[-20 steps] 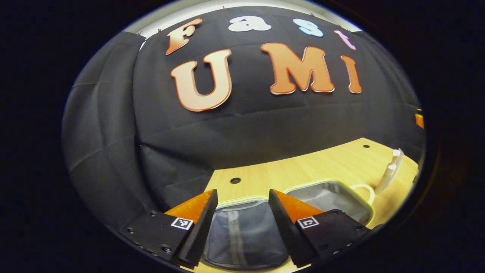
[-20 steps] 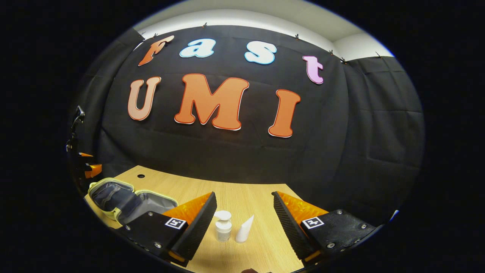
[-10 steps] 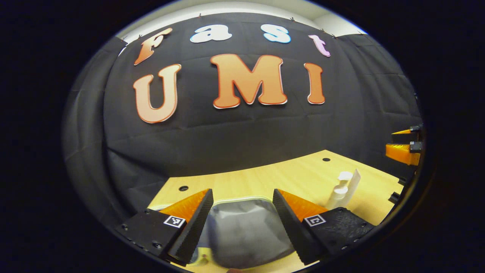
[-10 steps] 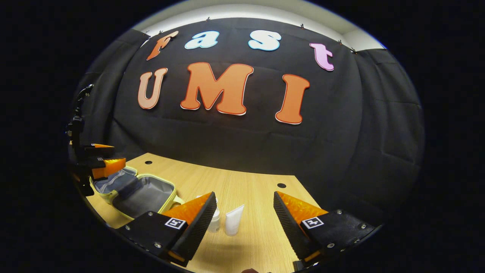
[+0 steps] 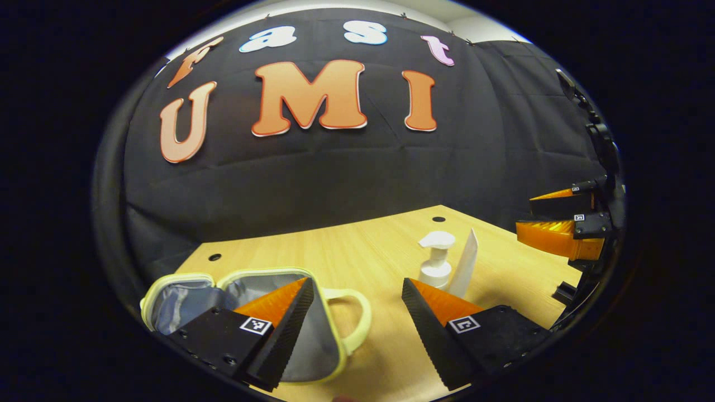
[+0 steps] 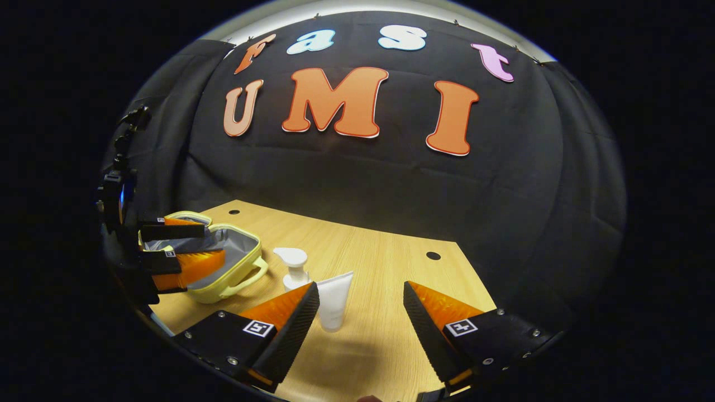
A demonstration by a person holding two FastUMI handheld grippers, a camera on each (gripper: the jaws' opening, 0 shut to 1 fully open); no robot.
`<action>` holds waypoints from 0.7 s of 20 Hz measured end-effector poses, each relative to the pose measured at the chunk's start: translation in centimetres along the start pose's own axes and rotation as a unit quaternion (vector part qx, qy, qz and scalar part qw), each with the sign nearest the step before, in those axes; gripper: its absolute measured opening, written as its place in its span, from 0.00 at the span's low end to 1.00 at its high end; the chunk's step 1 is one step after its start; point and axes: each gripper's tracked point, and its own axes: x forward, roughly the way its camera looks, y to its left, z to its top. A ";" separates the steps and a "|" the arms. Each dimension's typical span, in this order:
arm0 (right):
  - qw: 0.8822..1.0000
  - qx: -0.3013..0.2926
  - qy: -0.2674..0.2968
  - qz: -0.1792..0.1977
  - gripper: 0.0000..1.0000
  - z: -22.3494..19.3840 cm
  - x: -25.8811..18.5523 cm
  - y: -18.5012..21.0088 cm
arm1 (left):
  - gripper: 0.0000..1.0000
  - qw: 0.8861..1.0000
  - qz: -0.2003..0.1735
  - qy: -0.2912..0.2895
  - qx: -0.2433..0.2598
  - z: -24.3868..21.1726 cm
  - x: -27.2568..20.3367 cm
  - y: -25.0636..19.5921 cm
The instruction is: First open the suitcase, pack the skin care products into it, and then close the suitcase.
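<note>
The wooden tabletop [image 6: 380,262] stretched out in front of the black cloth wall [image 6: 363,184], with small round holes near its far edge. On its left part, in the right gripper view, the small pale-yellow suitcase [image 6: 234,273] lay open, its grey lining exposed and its loop handle [image 6: 258,271] turned toward the skin care products. In the left gripper view the same suitcase [image 5: 329,346] sat close beneath the left tool [image 5: 357,329], whose jaws were spread wide with nothing between them. The right tool [image 6: 360,326] was likewise spread wide and empty, hovering just in front of the white tube [image 6: 333,301], which stood on its cap. Just beside the tube stood the white pump bottle [image 6: 295,268], between tube and suitcase. In the left gripper view the pump bottle [image 5: 437,259] and tube [image 5: 465,263] stood touching or nearly so, with the right tool [image 5: 558,223] seen farther off at the right edge.
</note>
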 end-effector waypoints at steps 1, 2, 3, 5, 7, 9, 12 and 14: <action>1.000 0.001 0.001 0.003 0.96 -0.5 0.1 -0.2 | 0.99 1.000 -0.007 0.004 -0.001 -0.8 0.7 -1.2; 1.000 0.001 0.004 0.006 0.96 -1.0 0.3 -0.4 | 0.99 1.000 -0.014 0.008 -0.002 -1.4 1.5 -2.2; 1.000 0.001 0.005 0.008 0.96 -1.5 0.3 -0.6 | 0.99 1.000 -0.022 0.014 -0.003 -2.0 2.1 -3.3; 1.000 -0.002 0.007 0.013 0.96 -2.2 0.4 -1.0 | 0.99 0.999 -0.039 0.021 -0.007 -3.0 3.8 -5.4; 1.000 -0.002 0.012 0.018 0.96 -3.2 0.7 -1.5 | 0.99 0.998 -0.054 0.037 -0.016 -4.5 5.4 -6.9; 1.000 0.005 0.021 0.021 0.96 -4.0 1.3 -1.8 | 0.99 0.997 -0.061 0.051 -0.025 -6.0 6.8 -8.0; 0.999 0.012 0.028 0.034 0.96 -5.2 1.9 -1.6 | 0.99 0.995 -0.071 0.058 -0.038 -7.2 8.8 -8.9; 0.998 0.007 0.035 0.043 0.96 -6.0 2.7 -1.3 | 0.97 0.994 -0.083 0.064 -0.041 -7.8 10.2 -9.7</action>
